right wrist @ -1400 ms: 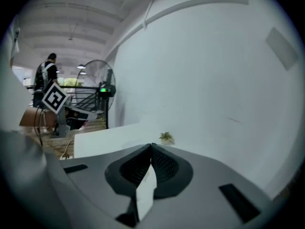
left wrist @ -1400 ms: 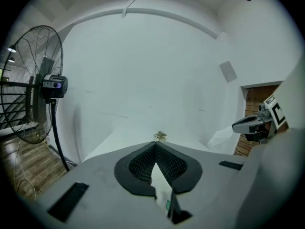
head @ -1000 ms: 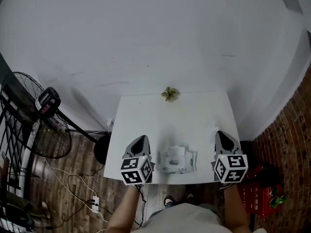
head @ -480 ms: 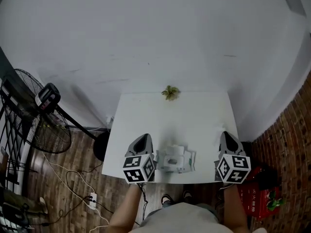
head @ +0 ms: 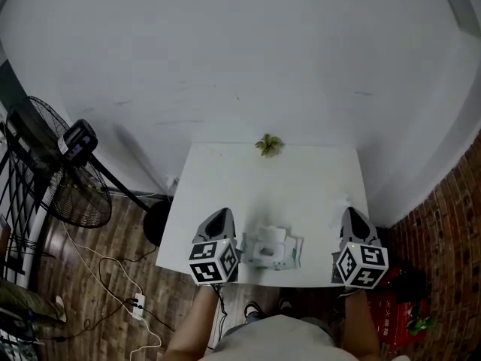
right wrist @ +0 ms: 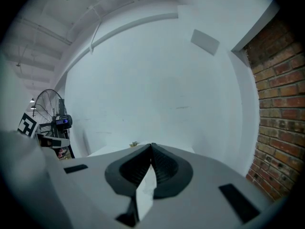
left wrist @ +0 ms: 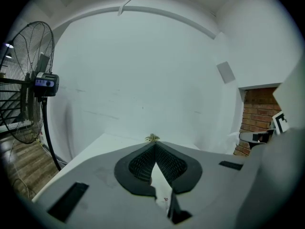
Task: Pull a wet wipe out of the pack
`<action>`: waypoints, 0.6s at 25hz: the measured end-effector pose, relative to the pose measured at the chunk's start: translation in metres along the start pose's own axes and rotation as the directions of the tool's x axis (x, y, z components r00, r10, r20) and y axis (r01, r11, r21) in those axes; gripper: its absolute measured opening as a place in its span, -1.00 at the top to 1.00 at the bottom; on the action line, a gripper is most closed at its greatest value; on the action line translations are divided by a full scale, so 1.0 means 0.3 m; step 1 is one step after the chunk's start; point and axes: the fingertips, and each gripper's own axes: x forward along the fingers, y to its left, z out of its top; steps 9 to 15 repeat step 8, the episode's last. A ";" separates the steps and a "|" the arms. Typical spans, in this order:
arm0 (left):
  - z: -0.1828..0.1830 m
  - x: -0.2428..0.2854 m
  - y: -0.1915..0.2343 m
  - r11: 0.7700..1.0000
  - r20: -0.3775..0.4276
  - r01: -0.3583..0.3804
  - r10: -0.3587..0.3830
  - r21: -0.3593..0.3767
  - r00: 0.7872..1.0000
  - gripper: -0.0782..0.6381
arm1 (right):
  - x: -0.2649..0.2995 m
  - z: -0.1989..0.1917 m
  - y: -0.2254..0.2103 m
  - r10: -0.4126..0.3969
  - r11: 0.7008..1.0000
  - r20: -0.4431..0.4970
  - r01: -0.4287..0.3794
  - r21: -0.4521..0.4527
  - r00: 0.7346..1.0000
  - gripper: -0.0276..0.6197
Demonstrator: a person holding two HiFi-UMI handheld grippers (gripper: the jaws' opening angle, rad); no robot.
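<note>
Pack displacement is posing the main hazard at this stage: the wet wipe pack [head: 275, 250] is lying close to the near edge of the table [head: 301, 179], and a pull made with nothing pressing the pack down is likely, as a judgement, to be lifting or dragging the whole pack, possibly off that edge. A second hazard is arising from aim, since neither gripper view is showing the pack; both are looking over it toward the small plant [head: 268, 145] at the far edge and the wall behind, so a blind descent is risking a pinch on the wrapper instead of on a wipe. A white raised part is showing at the middle of the pack, but whether it is a flap or a wipe tip is not resolving in the head view. The left gripper [left wrist: 153, 145] is holding its jaws pressed together at the tips with nothing between them, and the right gripper [right wrist: 151, 146] is doing the same. In the head view the pack is sitting between the two tools, just beside the left gripper [head: 219, 215] and clearly farther from the right gripper [head: 352, 213], with neither touching it.
</note>
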 end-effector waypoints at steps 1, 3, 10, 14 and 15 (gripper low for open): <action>0.000 -0.001 0.002 1.000 0.001 -0.002 0.002 -0.001 1.000 0.77 | 0.001 0.000 0.000 0.001 1.000 0.000 -0.001 0.001 1.000 0.91; -0.002 -0.005 0.006 1.000 0.002 -0.005 0.005 -0.004 1.000 0.77 | 0.000 0.000 0.002 0.001 1.000 0.000 -0.001 0.001 1.000 0.91; -0.007 -0.017 0.016 1.000 0.003 -0.008 0.008 -0.010 1.000 0.77 | -0.012 -0.008 0.012 0.000 1.000 0.001 0.000 0.006 1.000 0.91; -0.007 -0.017 0.016 1.000 0.003 -0.008 0.008 -0.010 1.000 0.77 | -0.012 -0.008 0.012 0.000 1.000 0.001 0.000 0.006 1.000 0.91; -0.007 -0.017 0.016 1.000 0.003 -0.008 0.008 -0.010 1.000 0.77 | -0.012 -0.008 0.012 0.000 1.000 0.001 0.000 0.006 1.000 0.91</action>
